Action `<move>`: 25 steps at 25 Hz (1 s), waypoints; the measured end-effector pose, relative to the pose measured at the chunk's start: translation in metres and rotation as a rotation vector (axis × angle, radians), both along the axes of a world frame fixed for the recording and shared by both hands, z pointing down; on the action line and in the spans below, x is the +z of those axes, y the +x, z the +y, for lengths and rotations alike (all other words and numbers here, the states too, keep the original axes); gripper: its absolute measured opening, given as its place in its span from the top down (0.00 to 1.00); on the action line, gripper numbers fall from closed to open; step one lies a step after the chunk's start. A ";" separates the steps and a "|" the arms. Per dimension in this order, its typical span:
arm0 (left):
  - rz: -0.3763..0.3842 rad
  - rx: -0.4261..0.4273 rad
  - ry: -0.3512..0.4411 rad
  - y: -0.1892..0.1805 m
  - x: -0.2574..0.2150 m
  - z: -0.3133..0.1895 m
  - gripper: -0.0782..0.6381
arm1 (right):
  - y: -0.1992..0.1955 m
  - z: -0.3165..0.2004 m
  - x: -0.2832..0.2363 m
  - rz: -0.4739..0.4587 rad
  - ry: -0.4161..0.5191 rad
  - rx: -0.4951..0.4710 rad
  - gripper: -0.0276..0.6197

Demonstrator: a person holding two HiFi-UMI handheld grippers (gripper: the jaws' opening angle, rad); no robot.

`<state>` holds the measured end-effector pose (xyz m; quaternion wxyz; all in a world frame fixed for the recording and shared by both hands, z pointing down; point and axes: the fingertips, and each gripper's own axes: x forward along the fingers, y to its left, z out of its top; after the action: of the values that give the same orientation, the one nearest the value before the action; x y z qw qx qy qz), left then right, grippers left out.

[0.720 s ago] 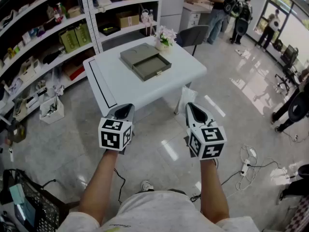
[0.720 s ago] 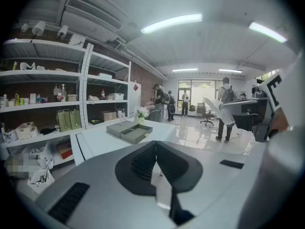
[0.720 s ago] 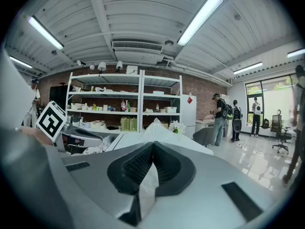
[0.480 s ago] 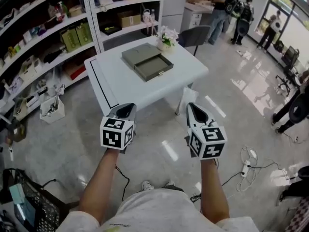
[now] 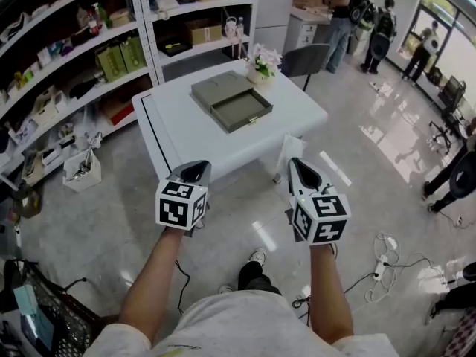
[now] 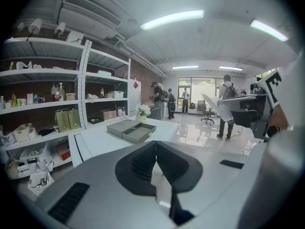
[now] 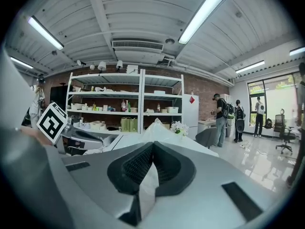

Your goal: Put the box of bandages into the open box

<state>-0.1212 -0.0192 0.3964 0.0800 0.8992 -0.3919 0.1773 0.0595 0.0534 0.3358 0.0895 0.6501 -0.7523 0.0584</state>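
Observation:
A grey open box (image 5: 233,101) lies on the white table (image 5: 178,136) ahead of me, its shallow tray pulled out toward the right of its flat sleeve; it also shows in the left gripper view (image 6: 131,129). No box of bandages shows in any view. My left gripper (image 5: 198,165) and right gripper (image 5: 294,162) are held side by side above the floor, short of the table's near edge. Both are shut with nothing between the jaws, as the left gripper (image 6: 155,144) and right gripper (image 7: 152,146) views show.
A flower pot (image 5: 264,58) stands at the table's far corner, with a dark chair (image 5: 305,56) behind it. Stocked shelves (image 5: 89,50) line the left. A white basket (image 5: 80,168) sits on the floor left, a cart (image 5: 44,318) lower left, cables (image 5: 387,251) right. People stand far right.
The table and box have drifted slightly nearer and rightward in the head view, and a foot has come forward below. Both grippers stay shut and keep their places.

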 end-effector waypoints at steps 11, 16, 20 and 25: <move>-0.019 -0.045 0.016 0.021 -0.001 -0.076 0.88 | 0.035 -0.079 -0.003 -0.014 0.028 -0.030 0.95; -0.020 -0.059 0.007 0.041 0.001 -0.105 0.88 | 0.054 -0.112 0.001 -0.018 0.016 -0.047 0.95; -0.025 -0.075 -0.003 0.052 0.005 -0.122 0.88 | 0.064 -0.133 0.007 -0.023 0.006 -0.067 0.95; -0.039 -0.091 -0.016 0.067 0.008 -0.139 0.88 | 0.077 -0.157 0.014 -0.033 -0.010 -0.094 0.95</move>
<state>-0.0545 -0.1579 0.4049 0.0875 0.8761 -0.4325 0.1940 0.1368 -0.1032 0.3494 0.0828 0.6127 -0.7830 0.0686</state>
